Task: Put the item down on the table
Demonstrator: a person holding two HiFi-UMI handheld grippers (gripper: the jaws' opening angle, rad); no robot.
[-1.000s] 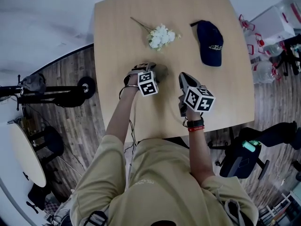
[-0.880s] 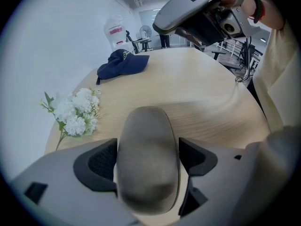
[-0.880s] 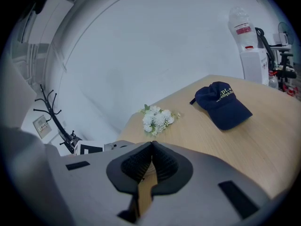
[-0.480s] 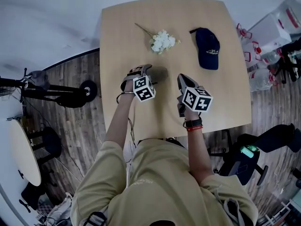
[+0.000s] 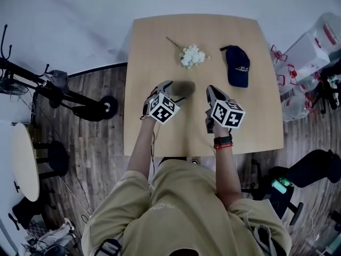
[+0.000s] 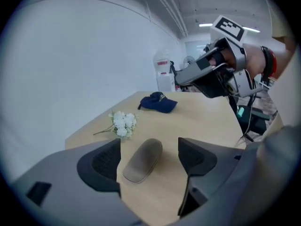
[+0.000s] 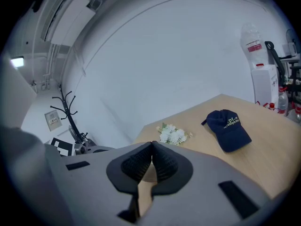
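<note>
- Left gripper (image 5: 169,89): released, jaws spread wide; in the left gripper view (image 6: 149,158) both dark pads show with a broad gap between them; held low over the table (image 5: 154,41), near its middle
- Item (image 6: 143,160): a grey-brown oval thing, lying flat on the table in the gap between the left jaws; its long axis runs away from the camera, along the jaws; bare wood shows between it and the right pad; its near end comes close to the left pad, and whether they touch cannot be told; from the head view it lies just past the gripper tips (image 5: 185,88)
- Right gripper (image 5: 213,92): clenched, pads pressed together along one seam in its own view (image 7: 152,149), nothing held between them; it hangs above the table beside the left gripper, apart from the item
- Flowers (image 5: 192,56): a small white bunch with a thin stem, lying on the table beyond the item, towards the far edge; seen also from the left (image 6: 123,124) and the right (image 7: 174,134)
- Cap (image 5: 237,65): dark blue, pale lettering on its front, lying on the table to the right of the flowers, well apart from the item; also in the gripper views (image 6: 157,102) (image 7: 228,124)
- Coat rack (image 7: 68,107): stands against the white wall, beyond the table's left side
</note>
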